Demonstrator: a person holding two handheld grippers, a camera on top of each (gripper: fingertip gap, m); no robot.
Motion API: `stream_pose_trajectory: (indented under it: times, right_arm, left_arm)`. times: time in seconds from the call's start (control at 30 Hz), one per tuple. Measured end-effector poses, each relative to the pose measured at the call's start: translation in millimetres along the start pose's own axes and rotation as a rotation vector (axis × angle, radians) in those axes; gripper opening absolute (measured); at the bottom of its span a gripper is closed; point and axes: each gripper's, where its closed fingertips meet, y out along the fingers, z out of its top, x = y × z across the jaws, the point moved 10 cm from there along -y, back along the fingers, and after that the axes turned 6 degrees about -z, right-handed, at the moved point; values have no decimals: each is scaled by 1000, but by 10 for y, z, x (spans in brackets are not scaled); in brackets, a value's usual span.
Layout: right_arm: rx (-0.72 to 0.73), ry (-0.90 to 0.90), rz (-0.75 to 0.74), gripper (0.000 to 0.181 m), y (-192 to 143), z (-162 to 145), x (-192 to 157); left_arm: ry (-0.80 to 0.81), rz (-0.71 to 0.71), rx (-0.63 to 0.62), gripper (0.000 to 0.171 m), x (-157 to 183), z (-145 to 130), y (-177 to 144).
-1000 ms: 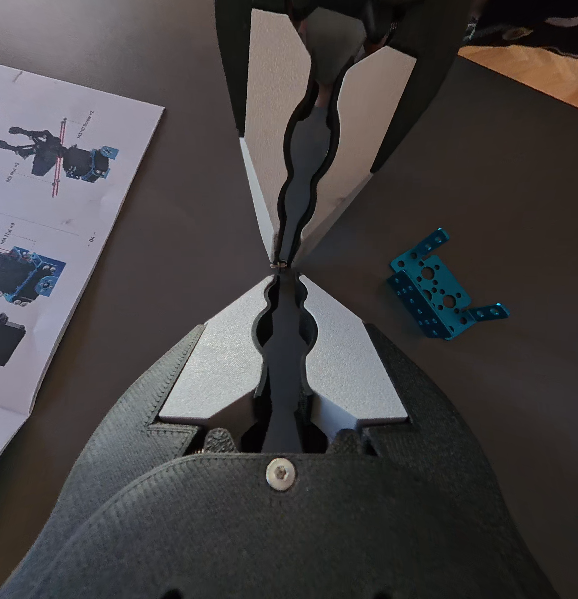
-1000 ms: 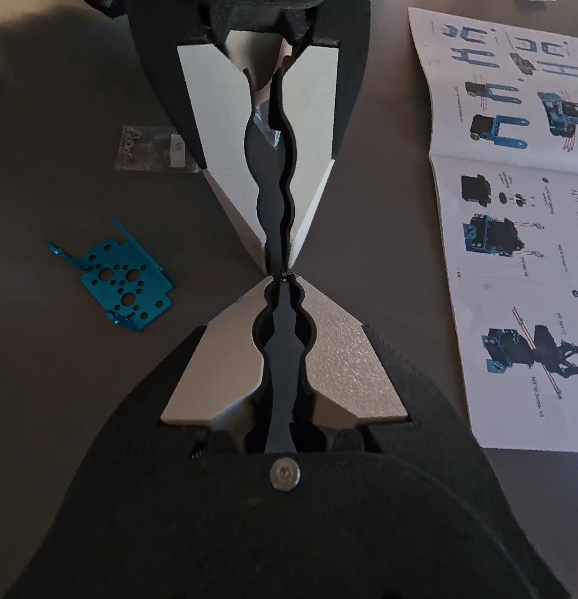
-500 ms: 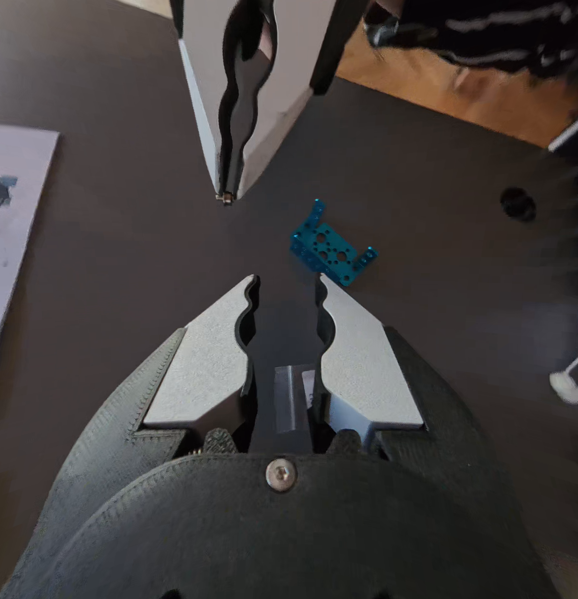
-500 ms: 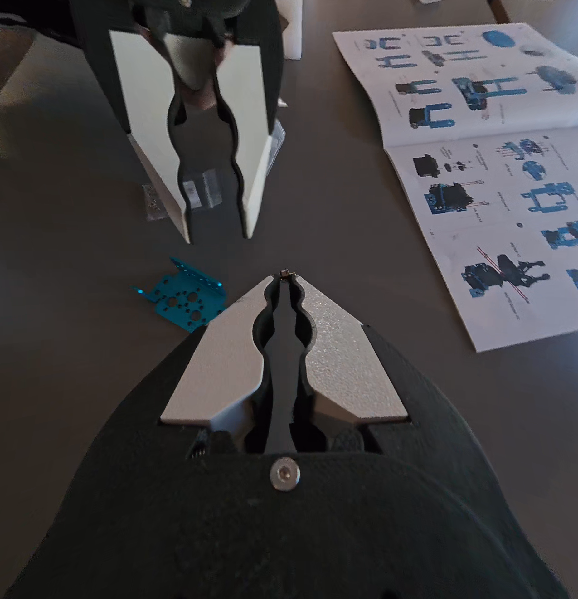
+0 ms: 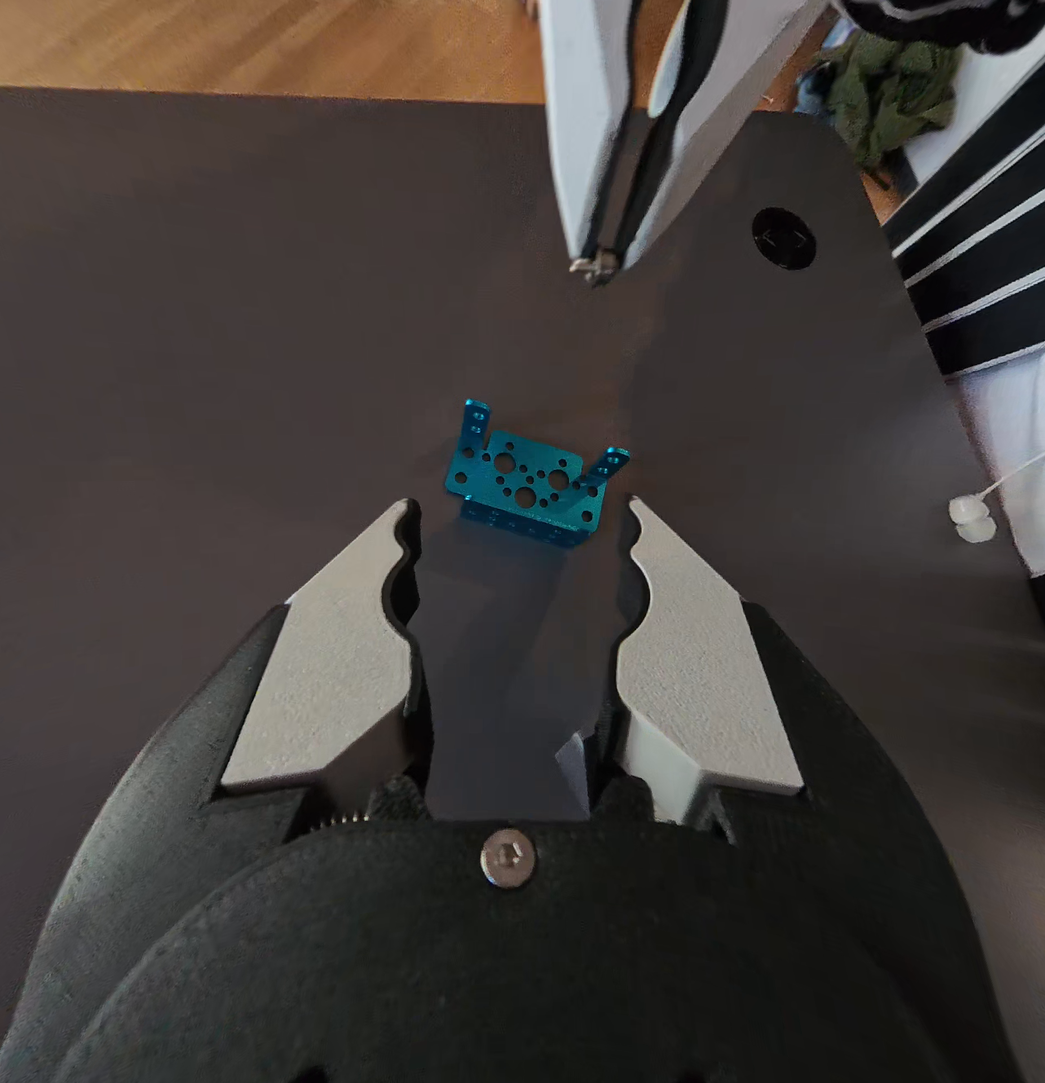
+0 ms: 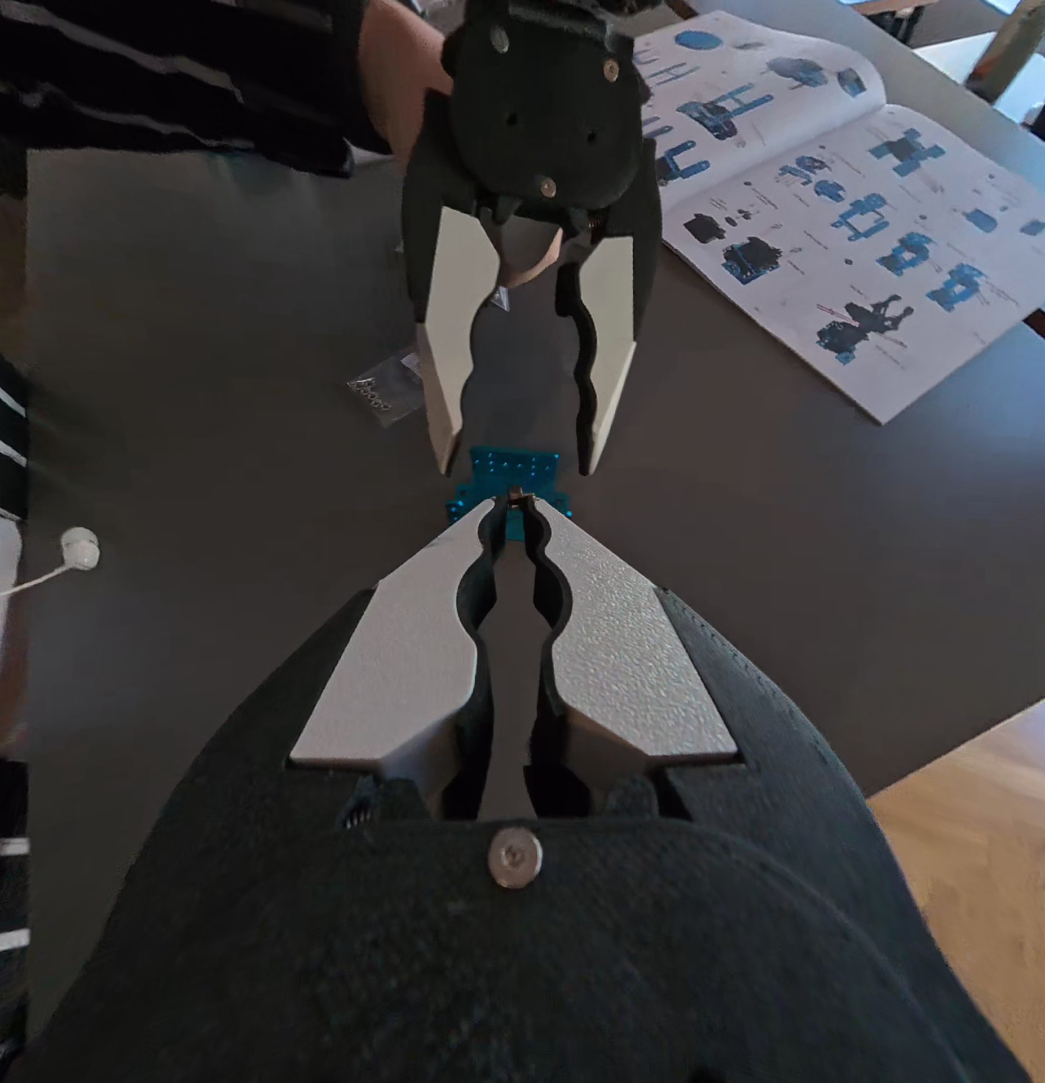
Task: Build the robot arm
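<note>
A blue perforated metal bracket [image 5: 526, 489] lies on the dark table [image 5: 215, 351]. My left gripper [image 5: 520, 507] is open and empty, its tips just short of the bracket on either side. It also shows in the right wrist view [image 6: 517, 466], open above the bracket [image 6: 511, 469]. My right gripper [image 6: 515, 499] is shut on a tiny metal nut [image 6: 515, 496] at its tips, held above the bracket. In the left wrist view the right gripper [image 5: 596, 266] hangs at the upper right with the nut [image 5: 595, 271] pinched in its tips.
An open instruction booklet [image 6: 860, 205] lies at the far right of the table. A small clear bag of hardware [image 6: 385, 390] lies left of the left gripper. A white earbud on a cord [image 6: 80, 548] and a round black grommet [image 5: 783, 237] are near the table edge. A person's striped sleeve [image 6: 156, 76] is close. Spacing between my two grippers at the tips: around 7 cm. From either gripper's tips it is about 15 cm to the round black grommet [image 5: 783, 237].
The grippers, tip to tip on the nut a second ago, have parted. The left one let go, opened wide and swung to the bracket. The right one kept the nut.
</note>
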Motion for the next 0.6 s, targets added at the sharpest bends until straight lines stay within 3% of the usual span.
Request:
stream_pose_trajectory:
  times: [0.13,0.23,0.47,0.6]
  right_arm:
    - [8,50,-51,5,-73,-52,-160]
    - [19,68,-77,5,-99,-60,-232]
    - [26,81,-104,5,-14,-51,-258]
    - [31,74,-103,5,52,-22,-252]
  left_arm:
    - [41,11,0,46,17,-53,49]
    - [44,73,1,45,85,-80,52]
    - [-181,311,43,45,254,-118,51]
    - [-229,357,68,47,324,-122,87]
